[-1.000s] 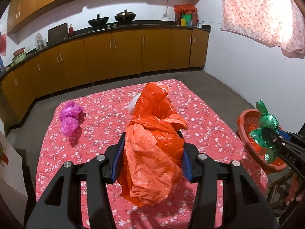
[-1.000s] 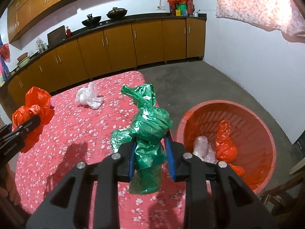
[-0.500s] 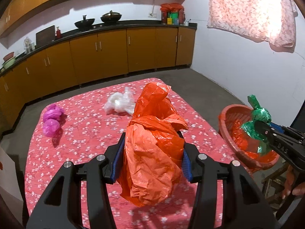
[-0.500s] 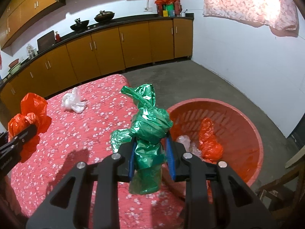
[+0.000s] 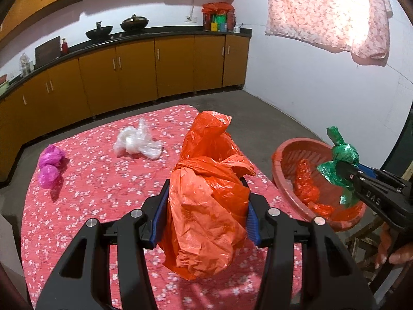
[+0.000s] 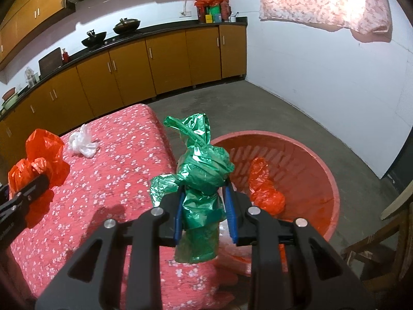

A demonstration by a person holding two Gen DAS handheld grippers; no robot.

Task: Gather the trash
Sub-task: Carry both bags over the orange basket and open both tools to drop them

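Note:
My left gripper (image 5: 205, 206) is shut on a crumpled orange plastic bag (image 5: 206, 180), held above the red flowered table cover (image 5: 85, 206). My right gripper (image 6: 205, 201) is shut on a knotted green plastic bag (image 6: 204, 170) at the table's right edge, beside the red basket (image 6: 322, 170). In the left wrist view the green bag (image 5: 343, 155) hangs over the basket's rim (image 5: 277, 160). Orange bags (image 6: 265, 191) lie in the basket. A clear plastic bag (image 5: 136, 143) and a magenta bag (image 5: 50, 165) rest on the table.
Brown kitchen cabinets (image 5: 134, 75) with a dark counter run along the far wall. A flowered cloth (image 5: 327, 13) hangs at the upper right. A wooden chair (image 6: 374, 253) stands near the basket, on a grey floor (image 6: 284, 111). A person's fingers (image 5: 387, 248) grip the right tool.
Both grippers have shifted to the right with their bags. The basket now sits closer to the middle of both views, and the green bag hangs nearer its rim.

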